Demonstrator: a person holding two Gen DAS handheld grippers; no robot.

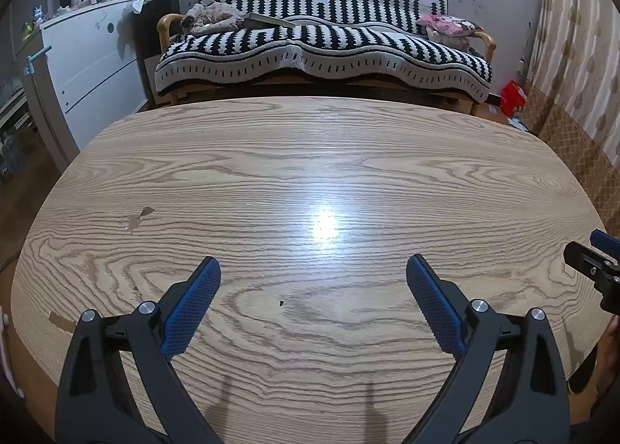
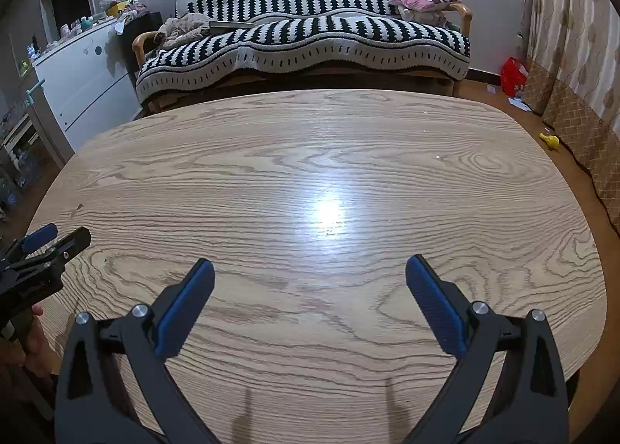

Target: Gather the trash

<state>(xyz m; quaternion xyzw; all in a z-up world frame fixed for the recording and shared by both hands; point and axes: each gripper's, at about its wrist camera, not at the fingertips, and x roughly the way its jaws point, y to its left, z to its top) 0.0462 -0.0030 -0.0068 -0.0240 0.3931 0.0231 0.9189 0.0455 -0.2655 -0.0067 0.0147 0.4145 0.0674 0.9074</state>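
Left claw (image 1: 313, 269) hovers over the wooden surface (image 1: 310, 172), jaws spread wide, blue pads facing each other, nothing between them. Right claw (image 2: 310, 269) is in the same condition — wide apart, nothing gripped, low over the near edge of the surface. Each claw appears in the other's camera: the right claw's tip at 3 o'clock in the left wrist view, the left claw at 9 o'clock in the right wrist view, with part of a hand (image 2: 33, 339) on its handle at about 8 o'clock.

Trash: no distinct item lies on the surface in either view. Only a few small marks show — a brownish chip or stain (image 1: 140, 217) at about 9 o'clock in the left view and a tiny dark speck (image 1: 281, 303) between the left claw's fingers; cannot tell whether either is debris or damage to the finish. A bright light glare sits mid-surface.

Surroundings: sofa (image 1: 321, 37) with a black-and-white patterned cover at 12 o'clock beyond the far edge, crumpled cloth (image 1: 213, 18) on its left end, pink cushion (image 1: 449, 25) on its right end. White dresser (image 1: 89, 56) at 10 o'clock, cluttered top. Red bag (image 2: 513, 76) on the floor at 2 o'clock near the curtain; small yellow object (image 2: 550, 141) on the floor close by, just off the surface's right edge.
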